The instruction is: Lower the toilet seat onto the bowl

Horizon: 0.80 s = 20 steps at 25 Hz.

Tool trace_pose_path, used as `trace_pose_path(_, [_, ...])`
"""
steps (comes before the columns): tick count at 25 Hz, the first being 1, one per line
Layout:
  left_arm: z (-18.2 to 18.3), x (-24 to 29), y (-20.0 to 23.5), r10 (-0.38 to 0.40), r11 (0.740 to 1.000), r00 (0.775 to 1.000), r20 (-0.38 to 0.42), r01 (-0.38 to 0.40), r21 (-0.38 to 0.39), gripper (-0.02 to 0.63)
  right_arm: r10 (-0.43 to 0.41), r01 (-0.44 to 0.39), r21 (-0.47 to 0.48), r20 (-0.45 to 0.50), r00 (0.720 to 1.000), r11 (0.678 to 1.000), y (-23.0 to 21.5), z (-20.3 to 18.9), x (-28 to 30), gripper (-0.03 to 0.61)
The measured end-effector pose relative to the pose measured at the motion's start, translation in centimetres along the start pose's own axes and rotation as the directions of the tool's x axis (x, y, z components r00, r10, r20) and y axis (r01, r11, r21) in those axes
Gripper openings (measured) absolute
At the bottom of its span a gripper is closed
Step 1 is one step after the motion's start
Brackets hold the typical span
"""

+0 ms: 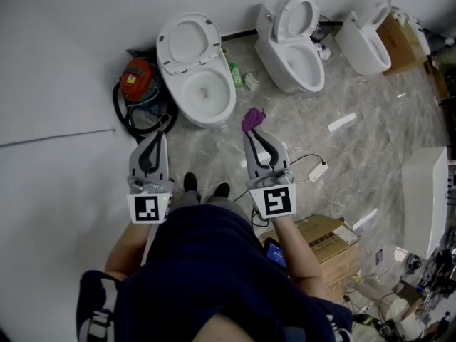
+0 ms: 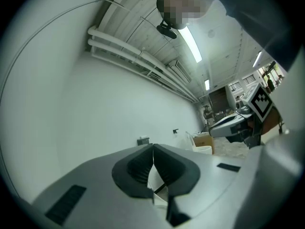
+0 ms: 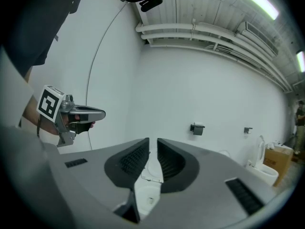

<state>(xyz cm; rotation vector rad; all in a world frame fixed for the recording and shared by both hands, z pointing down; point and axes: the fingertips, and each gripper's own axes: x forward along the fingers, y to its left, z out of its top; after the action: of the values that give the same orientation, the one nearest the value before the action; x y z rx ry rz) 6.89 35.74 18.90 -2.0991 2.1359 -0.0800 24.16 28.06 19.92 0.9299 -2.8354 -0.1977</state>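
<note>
The nearest white toilet stands against the wall with its seat [image 1: 187, 40] raised upright over the bowl [image 1: 205, 91]. Both grippers are held level in front of it, well short of the bowl. My left gripper [image 1: 153, 144] has its jaws closed together with nothing in them; in the left gripper view [image 2: 153, 147] the pads meet. My right gripper [image 1: 256, 135] shows a narrow gap between its jaws in the right gripper view [image 3: 153, 141], and nothing is held. Through that gap I see part of the toilet [image 3: 148, 194]. The left gripper [image 3: 76, 116] also appears at that view's left.
A red canister [image 1: 139, 79] with a black hose sits left of the toilet. A purple object [image 1: 253, 118] lies just beyond the right gripper's tip. Two more toilets [image 1: 296, 45] [image 1: 367, 38] stand to the right. A cardboard box [image 1: 328, 237] and a white cable [image 1: 318, 169] lie near my right side.
</note>
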Motion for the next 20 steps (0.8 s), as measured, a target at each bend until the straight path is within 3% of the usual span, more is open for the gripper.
trace_pose_path(3, [0.2, -0.2, -1.0, 0.007, 1.000, 1.000, -0.002, -0.007, 0.003, 0.026, 0.034, -0.034, 0.002, -0.015, 0.999, 0.999, -0.3, -0.2, -0.3, 0.158])
trace_pose_path(5, [0.0, -0.3, -1.5, 0.009, 1.000, 1.000, -0.011, -0.009, 0.009, 0.025, 0.045, -0.045, -0.007, -0.013, 0.999, 0.999, -0.8, -0.3, -0.3, 0.169])
trace_pose_path(11, [0.5, 0.0, -2.0, 0.025, 1.000, 1.000, -0.006, -0.025, 0.014, 0.026, 0.110, -0.110, -0.012, -0.003, 0.994, 0.994, -1.4, -0.8, 0.9, 0.285])
trace_pose_path(20, [0.4, 0.7, -1.7, 0.037, 0.999, 0.999, -0.010, -0.037, 0.018, 0.025, 0.171, -0.170, -0.018, 0.024, 0.985, 0.985, -1.3, -0.7, 3.2, 0.330])
